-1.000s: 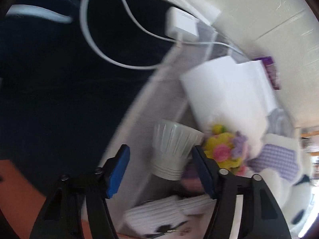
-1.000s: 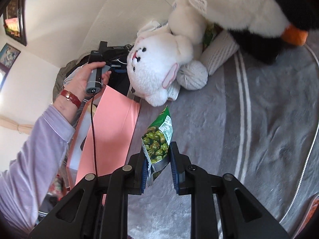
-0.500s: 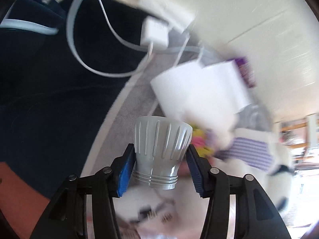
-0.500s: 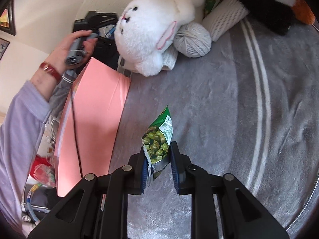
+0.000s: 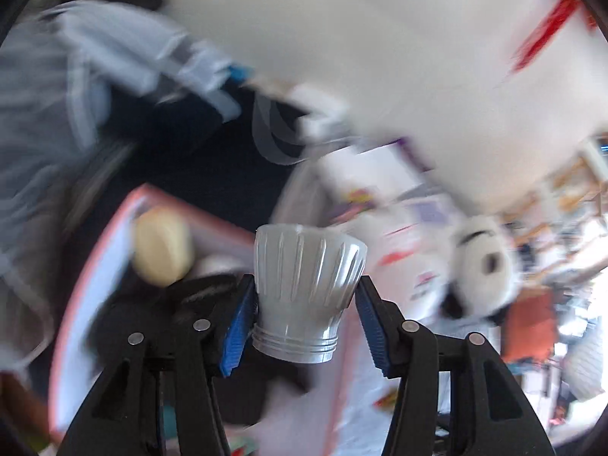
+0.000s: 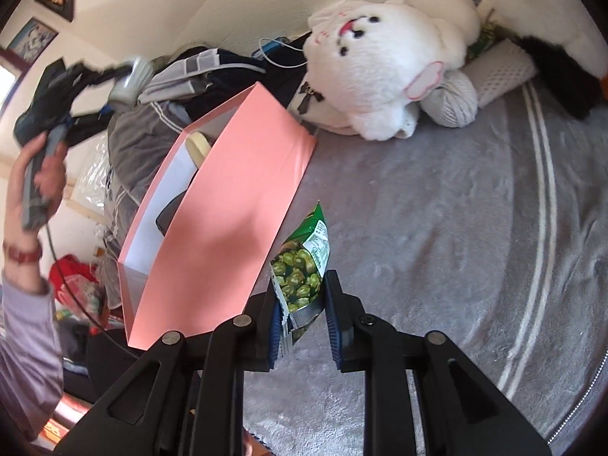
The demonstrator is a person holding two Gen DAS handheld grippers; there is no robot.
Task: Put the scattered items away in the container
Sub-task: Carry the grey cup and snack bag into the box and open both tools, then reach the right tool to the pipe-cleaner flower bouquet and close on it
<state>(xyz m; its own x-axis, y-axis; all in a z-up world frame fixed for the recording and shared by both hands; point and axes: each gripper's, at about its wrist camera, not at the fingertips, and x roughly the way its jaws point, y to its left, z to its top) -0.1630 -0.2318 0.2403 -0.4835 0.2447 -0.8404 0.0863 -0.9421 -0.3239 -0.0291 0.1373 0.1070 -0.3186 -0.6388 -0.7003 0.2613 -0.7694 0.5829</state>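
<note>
We are carrying the cup (image 5: 306, 292) in the left gripper (image 5: 304, 326), jaws opening, above the box (image 6: 228, 205); right gripper (image 6: 302, 323) is pinching the snack bag (image 6: 304, 266) beside it. Next: drop both inside.

Ribbed pale-grey plastic cup (image 5: 307, 288), wide mouth away from the camera, threaded narrow end toward it, hanging above the open pink cardboard box (image 6: 228, 205). Green foil snack packet of peas (image 6: 304, 266), upright, just beside the box's long pink wall. Inside the box: a cream oval piece (image 5: 163, 247) and dark items.
</note>
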